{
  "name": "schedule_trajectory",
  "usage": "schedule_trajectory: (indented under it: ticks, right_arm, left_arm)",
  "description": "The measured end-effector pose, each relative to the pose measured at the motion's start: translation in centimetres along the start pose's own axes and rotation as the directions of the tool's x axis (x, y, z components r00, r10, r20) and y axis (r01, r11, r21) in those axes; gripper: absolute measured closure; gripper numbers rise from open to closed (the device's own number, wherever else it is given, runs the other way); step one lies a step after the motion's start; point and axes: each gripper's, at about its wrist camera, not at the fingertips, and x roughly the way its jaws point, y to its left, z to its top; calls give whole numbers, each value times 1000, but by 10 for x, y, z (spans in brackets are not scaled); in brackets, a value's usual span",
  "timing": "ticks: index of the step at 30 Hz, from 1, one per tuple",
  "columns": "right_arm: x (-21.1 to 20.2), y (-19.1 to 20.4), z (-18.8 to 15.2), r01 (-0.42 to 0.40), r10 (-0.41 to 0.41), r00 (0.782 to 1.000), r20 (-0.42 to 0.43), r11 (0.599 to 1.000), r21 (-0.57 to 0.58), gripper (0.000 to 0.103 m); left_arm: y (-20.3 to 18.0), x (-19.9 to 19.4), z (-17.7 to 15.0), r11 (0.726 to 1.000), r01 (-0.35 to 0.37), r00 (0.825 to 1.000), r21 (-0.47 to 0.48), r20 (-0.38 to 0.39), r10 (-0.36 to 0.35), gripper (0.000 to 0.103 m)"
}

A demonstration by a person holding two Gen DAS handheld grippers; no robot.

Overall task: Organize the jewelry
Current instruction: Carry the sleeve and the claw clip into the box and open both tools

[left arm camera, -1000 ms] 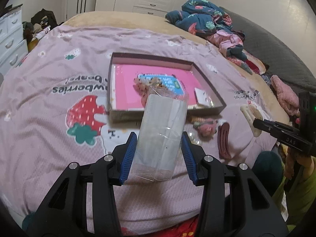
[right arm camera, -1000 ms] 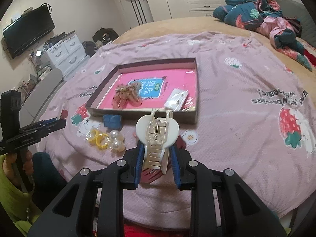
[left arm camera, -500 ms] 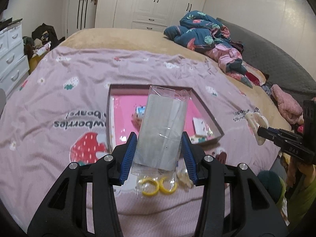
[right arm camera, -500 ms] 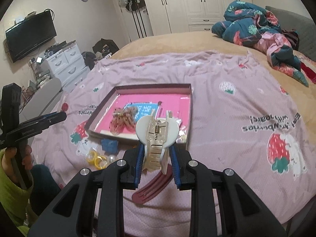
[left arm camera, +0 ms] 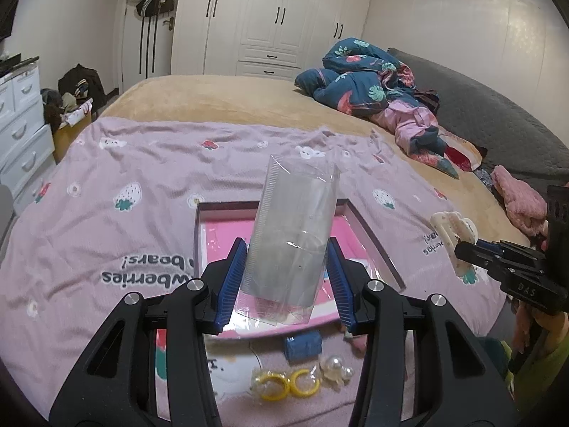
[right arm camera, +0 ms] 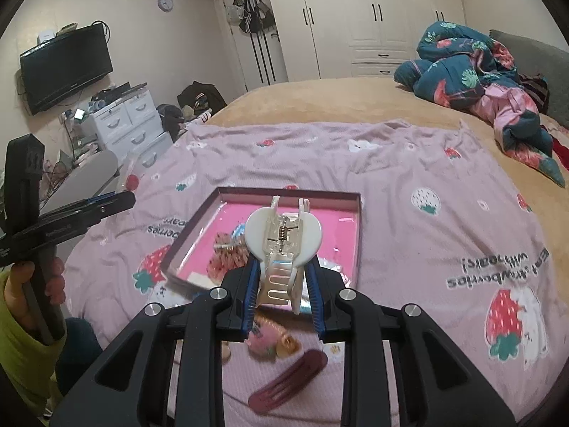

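Observation:
My left gripper [left arm camera: 286, 277] is shut on a clear plastic sleeve [left arm camera: 291, 238] and holds it up over the near edge of the shallow pink-lined box [left arm camera: 370, 238] on the bed. My right gripper [right arm camera: 282, 291] is shut on a cream claw hair clip [right arm camera: 282, 242], raised above the box [right arm camera: 359, 227]; the clip also shows in the left wrist view [left arm camera: 451, 235]. Hair clips [right arm camera: 227, 259] lie in the box. Yellow hoops [left arm camera: 284, 386], pearl pieces [left arm camera: 336, 372], a blue item [left arm camera: 302, 345], a maroon snap clip [right arm camera: 288, 380] and a pink clip [right arm camera: 266, 341] lie on the blanket in front of the box.
The pink strawberry blanket [left arm camera: 106, 220] covers the near bed. A bundled quilt [left arm camera: 373, 85] lies at the far right. White drawers [left arm camera: 17, 124] stand left of the bed, wardrobes [left arm camera: 284, 17] behind, a TV [right arm camera: 64, 67] on the wall.
Both grippers rose and tilted up, so the box sits lower and nearer in both views and more of the room shows. Both holds are unchanged.

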Motion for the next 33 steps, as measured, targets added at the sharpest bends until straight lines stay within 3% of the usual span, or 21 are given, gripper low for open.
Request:
schedule_trajectory:
  ticks: [18,33]
  right_arm:
    - [75,10,46,-15,14,1000,-21,999,-46,79]
    - [151,-5,13,29,-34,987,-160,999,-29,79]
  left_arm:
    - [45,74,-14,996,-54,990,-74,-136,44,66]
    - [55,114,-32,993,-91,973,-69,-219,74,66]
